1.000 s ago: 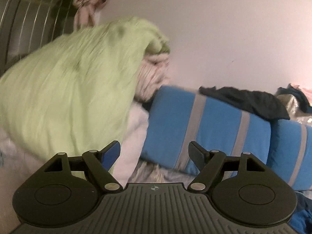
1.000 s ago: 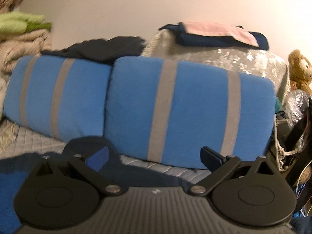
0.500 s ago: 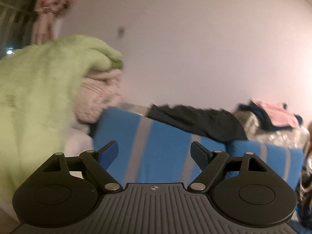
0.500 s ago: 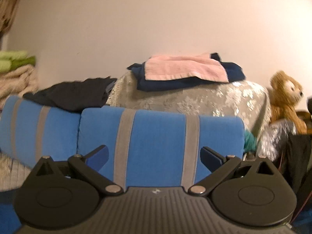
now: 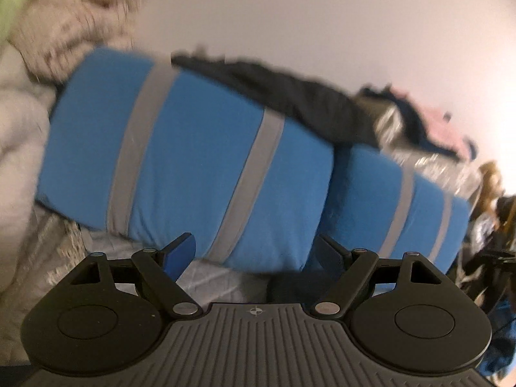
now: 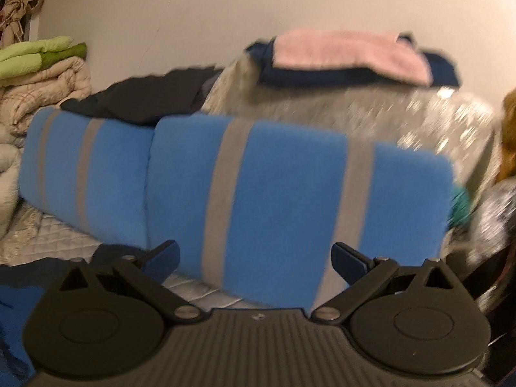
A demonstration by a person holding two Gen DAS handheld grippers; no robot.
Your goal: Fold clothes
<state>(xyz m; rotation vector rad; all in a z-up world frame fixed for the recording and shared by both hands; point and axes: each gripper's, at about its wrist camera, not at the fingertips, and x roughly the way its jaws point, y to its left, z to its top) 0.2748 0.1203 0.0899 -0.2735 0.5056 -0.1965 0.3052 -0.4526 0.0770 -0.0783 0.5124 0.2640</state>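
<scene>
Dark blue garment [image 6: 13, 303] crumpled, axis unclear; both tongs empty

A quilted bed [image 6: 48, 242] carries two blue grey-striped cushions [image 6: 283, 209] and a blue garment [image 6: 13, 316].

garment [image 6: 145, 96] on cushions [image 6: 290, 206], towel [image 6: 348, 54] behind
</scene>
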